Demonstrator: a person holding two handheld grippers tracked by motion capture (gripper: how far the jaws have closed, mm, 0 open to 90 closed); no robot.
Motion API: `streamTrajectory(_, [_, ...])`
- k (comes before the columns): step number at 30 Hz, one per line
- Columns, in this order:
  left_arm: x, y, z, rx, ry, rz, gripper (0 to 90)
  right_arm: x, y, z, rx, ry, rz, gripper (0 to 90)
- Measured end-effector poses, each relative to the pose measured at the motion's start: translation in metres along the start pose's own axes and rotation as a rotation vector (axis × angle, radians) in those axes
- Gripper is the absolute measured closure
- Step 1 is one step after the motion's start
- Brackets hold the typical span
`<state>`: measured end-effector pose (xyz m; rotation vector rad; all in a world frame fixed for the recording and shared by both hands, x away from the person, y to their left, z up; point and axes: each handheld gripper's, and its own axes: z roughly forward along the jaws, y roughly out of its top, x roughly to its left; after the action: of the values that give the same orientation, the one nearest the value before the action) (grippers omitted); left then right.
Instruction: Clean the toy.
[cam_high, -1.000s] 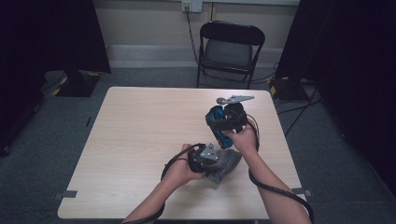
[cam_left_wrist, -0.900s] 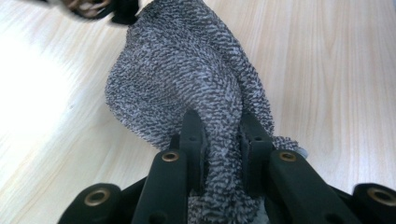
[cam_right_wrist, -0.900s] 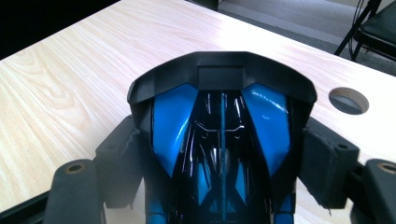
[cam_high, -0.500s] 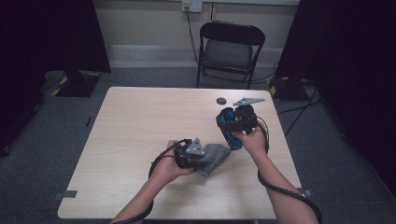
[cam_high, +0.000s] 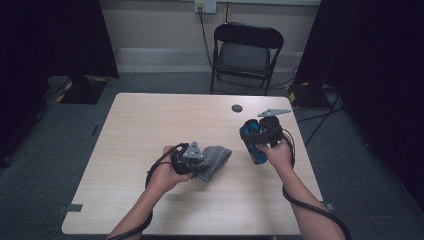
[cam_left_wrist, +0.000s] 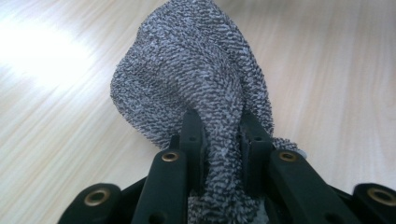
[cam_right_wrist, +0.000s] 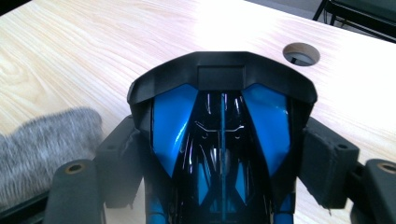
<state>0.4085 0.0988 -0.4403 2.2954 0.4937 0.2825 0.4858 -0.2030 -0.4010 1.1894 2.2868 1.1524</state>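
A grey terry cloth (cam_high: 216, 156) lies bunched on the pale wooden table (cam_high: 150, 125), right of my left gripper (cam_high: 202, 162). In the left gripper view my left gripper (cam_left_wrist: 219, 128) is shut on a fold of the cloth (cam_left_wrist: 187, 70), which hangs from the jaws in a lump. My right gripper (cam_high: 260, 135) is raised over the table's right side, shut on a blue and black toy car (cam_high: 256, 152). In the right gripper view the car (cam_right_wrist: 222, 121) sits lengthwise between the jaws of my right gripper (cam_right_wrist: 224, 144), with both pads (cam_right_wrist: 327, 149) against its sides. The cloth (cam_right_wrist: 46, 140) shows blurred at the left.
A round cable hole (cam_high: 237, 108) is cut into the table near its far edge, also seen as the hole (cam_right_wrist: 301, 53) beyond the car. A black folding chair (cam_high: 245, 50) stands behind the table. Cables trail from both grippers over the near edge.
The two hands have drawn apart. My left gripper has dragged the cloth to the left, and my right gripper has carried the car to the right and slightly down.
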Motion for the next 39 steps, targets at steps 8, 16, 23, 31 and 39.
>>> streamTrajectory(8, [0.012, -0.010, -0.007, 0.012, 0.033, -0.028, 75.1, -0.006, -0.006, -0.001, 0.014, -0.023, -0.004, 25.3])
streamTrajectory(16, [0.022, -0.021, -0.009, 0.006, 0.060, -0.066, 75.1, -0.012, -0.012, 0.001, 0.033, -0.037, 0.001, 25.3])
streamTrajectory(23, [0.034, -0.025, -0.015, 0.009, 0.092, -0.080, 75.1, -0.018, -0.020, 0.004, 0.053, -0.045, 0.007, 25.3])
streamTrajectory(31, [0.045, -0.030, -0.014, 0.012, 0.118, -0.104, 75.1, -0.029, -0.026, 0.009, 0.081, -0.061, 0.016, 25.3])
streamTrajectory(39, [0.054, -0.038, -0.014, 0.024, 0.133, -0.108, 74.9, -0.039, -0.034, 0.017, 0.108, -0.075, 0.028, 25.3])
